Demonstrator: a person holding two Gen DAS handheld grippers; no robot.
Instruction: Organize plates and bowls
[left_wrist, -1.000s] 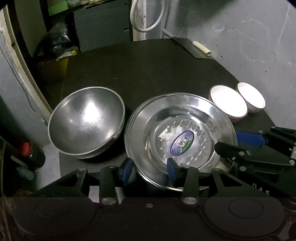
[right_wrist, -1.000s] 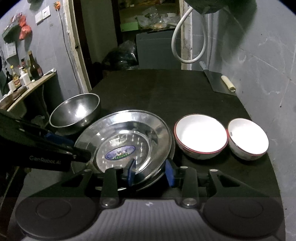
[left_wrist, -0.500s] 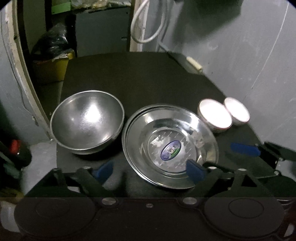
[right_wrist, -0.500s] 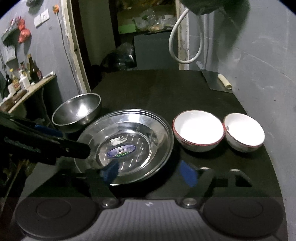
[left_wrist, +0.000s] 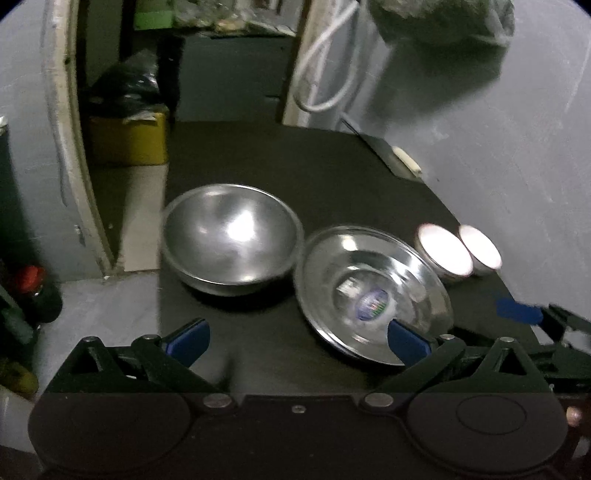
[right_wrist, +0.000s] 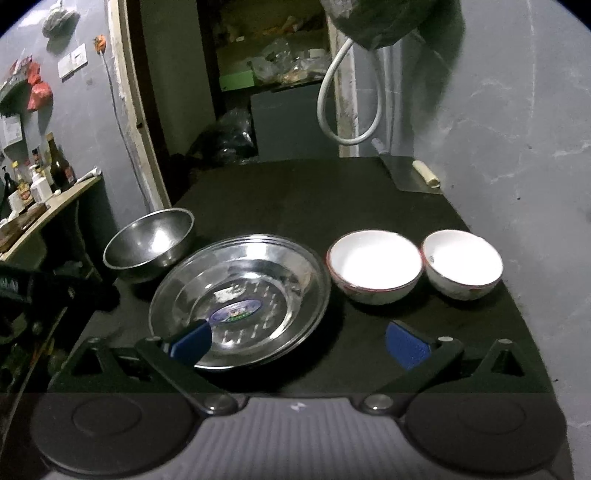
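Against grey wall (right_wrist: 517, 129): black table (right_wrist: 314, 199).

Both views are taken from the wrists, low over the near edge of the black table (right_wrist: 303, 192), looking forward and downward. The left view is placed further left, close to the steel bowl (left_wrist: 229, 238). The right view is centred near the steel plate (right_wrist: 240, 295). The plate, both white bowls (right_wrist: 375, 269) and the back wall are shared.
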